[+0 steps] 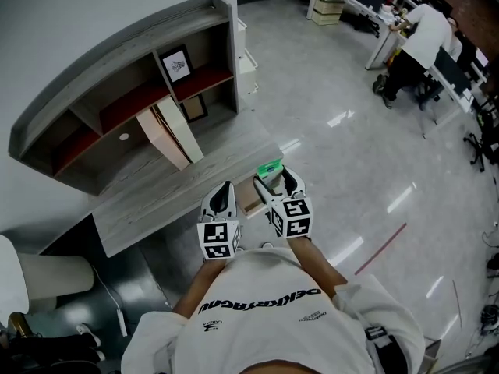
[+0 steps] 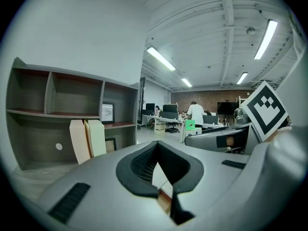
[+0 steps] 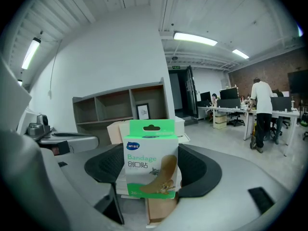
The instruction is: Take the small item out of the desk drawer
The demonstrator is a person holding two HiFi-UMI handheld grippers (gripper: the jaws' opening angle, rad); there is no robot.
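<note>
A small green and white bandage box (image 1: 270,168) (image 3: 150,160) stands upright between the jaws of my right gripper (image 1: 274,177) (image 3: 153,176), which is shut on it. Box and gripper hover at the front right corner of the grey wooden desk (image 1: 156,197). Just below them a tan open drawer (image 1: 249,197) (image 3: 161,208) sticks out of the desk's front. My left gripper (image 1: 225,187) (image 2: 157,150) is close on the left of the drawer, its jaws together with nothing between them.
A grey hutch shelf (image 1: 117,92) stands at the desk's back, with tan folders (image 1: 168,135) leaning under it and a framed picture (image 1: 177,65) inside. A person (image 1: 425,37) sits at far desks on the right. A white cylinder (image 1: 47,275) lies at the left.
</note>
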